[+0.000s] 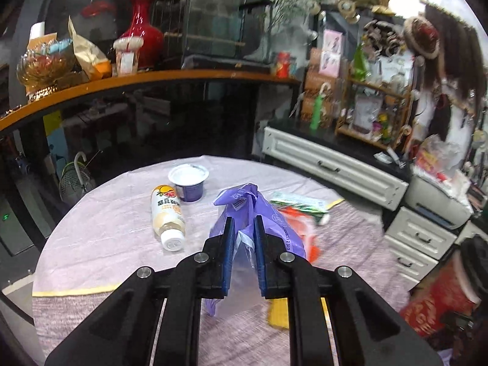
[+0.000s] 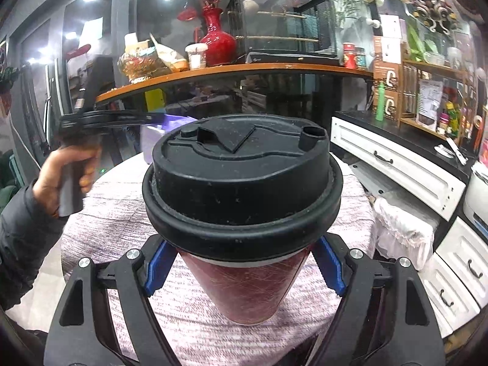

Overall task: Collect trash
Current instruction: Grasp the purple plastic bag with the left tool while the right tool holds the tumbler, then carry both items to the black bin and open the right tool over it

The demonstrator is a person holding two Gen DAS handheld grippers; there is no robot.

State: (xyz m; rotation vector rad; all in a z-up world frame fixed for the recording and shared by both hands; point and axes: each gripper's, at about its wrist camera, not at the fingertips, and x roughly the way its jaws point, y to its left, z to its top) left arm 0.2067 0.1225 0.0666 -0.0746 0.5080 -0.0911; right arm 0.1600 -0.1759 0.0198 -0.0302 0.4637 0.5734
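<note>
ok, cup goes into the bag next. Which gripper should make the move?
Right. The right gripper already clamps the red cup, while the left gripper holds the purple bag above the table and should just hold it.

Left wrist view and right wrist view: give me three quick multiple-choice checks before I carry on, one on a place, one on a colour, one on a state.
1. Where does the bottle lie?
A. On the table beside the yogurt cup
B. On the orange shelf
C. Inside the purple bag

2. What colour is the lid of the cup in the right claw?
A. White
B. Black
C. Green

3. How is the left claw?
A. Wide open over bare cloth
B. Shut on the purple bag
C. Shut on the bottle

Answers:
1 A, it lies on its side on the table next to the yogurt cup.
2 B, a black lid tops the red cup.
3 B, the purple bag film runs between its blue pads.
</note>
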